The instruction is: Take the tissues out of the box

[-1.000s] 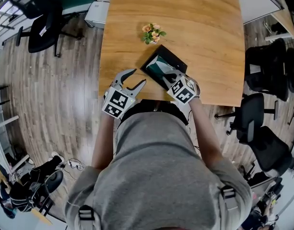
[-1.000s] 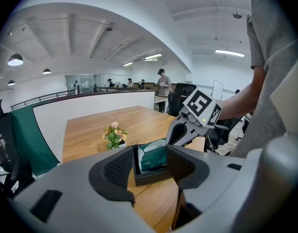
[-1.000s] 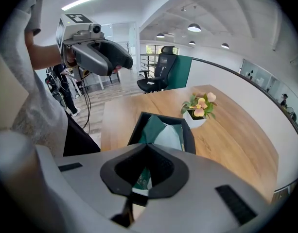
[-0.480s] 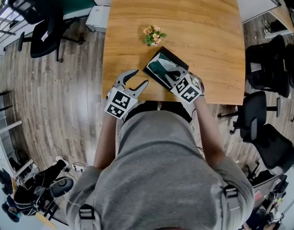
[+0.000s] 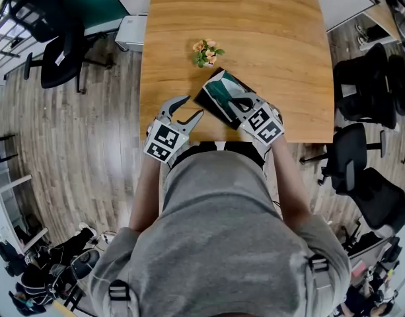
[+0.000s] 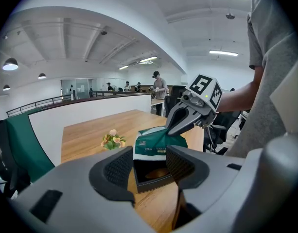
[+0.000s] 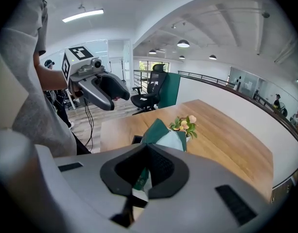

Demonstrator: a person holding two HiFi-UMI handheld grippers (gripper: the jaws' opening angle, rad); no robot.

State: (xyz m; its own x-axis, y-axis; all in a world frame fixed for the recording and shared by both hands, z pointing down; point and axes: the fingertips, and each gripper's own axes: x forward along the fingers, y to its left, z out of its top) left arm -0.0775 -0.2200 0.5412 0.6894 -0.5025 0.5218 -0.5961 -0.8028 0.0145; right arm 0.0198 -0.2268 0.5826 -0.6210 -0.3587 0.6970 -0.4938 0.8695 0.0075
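A wooden table (image 5: 268, 32) stands in an open office with plank flooring and black chairs (image 5: 57, 51) at both sides. Over the last second the right gripper (image 5: 234, 102) has drawn back toward the person and to the right, and the green tissue pack (image 5: 219, 88) pinched in its closed jaws has come up out of the black box (image 5: 203, 100). The pack now stands tilted, with its near end high and its far end still down at the box. The box itself, near the table's front edge, has turned slightly. The left gripper (image 5: 192, 105) has barely moved. It hovers just left of the box with its jaws wide apart and gripping nothing.

From the left gripper view, the pack (image 6: 156, 142) rises above the open box (image 6: 151, 174), with the right gripper (image 6: 175, 125) clamped on its upper corner. A small bunch of flowers (image 5: 204, 51) stands on the table just beyond the box, clear of both grippers. In the right gripper view the pack (image 7: 161, 132) partly hides those flowers (image 7: 184, 125).
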